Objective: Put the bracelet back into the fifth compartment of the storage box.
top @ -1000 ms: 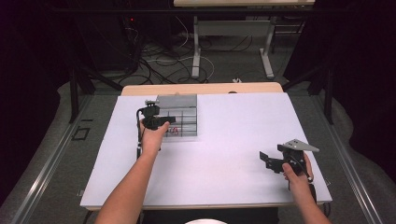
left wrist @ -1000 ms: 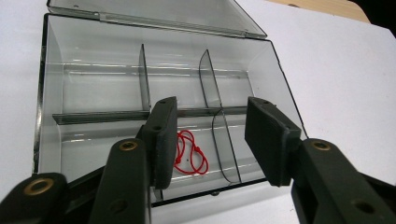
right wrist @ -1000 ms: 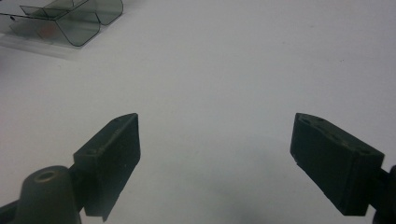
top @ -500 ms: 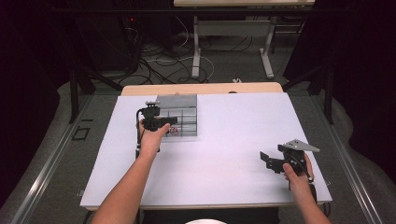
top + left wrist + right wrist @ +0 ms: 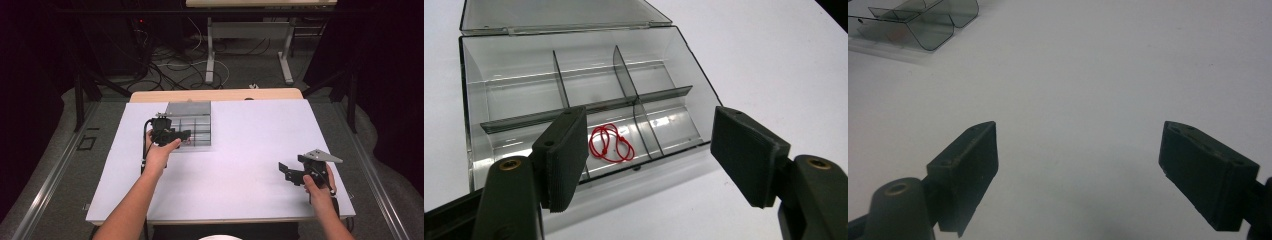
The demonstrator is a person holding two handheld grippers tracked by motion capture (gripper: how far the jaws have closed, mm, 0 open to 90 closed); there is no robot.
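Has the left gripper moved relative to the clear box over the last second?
No. The left gripper hovers over the clear box, at its near-left part, as before.

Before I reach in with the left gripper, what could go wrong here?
The red string lies flat in a narrow compartment of the clear box, so the open left gripper may strike the dividers or pinch nothing. The light box might slide, since the right gripper sits far off.
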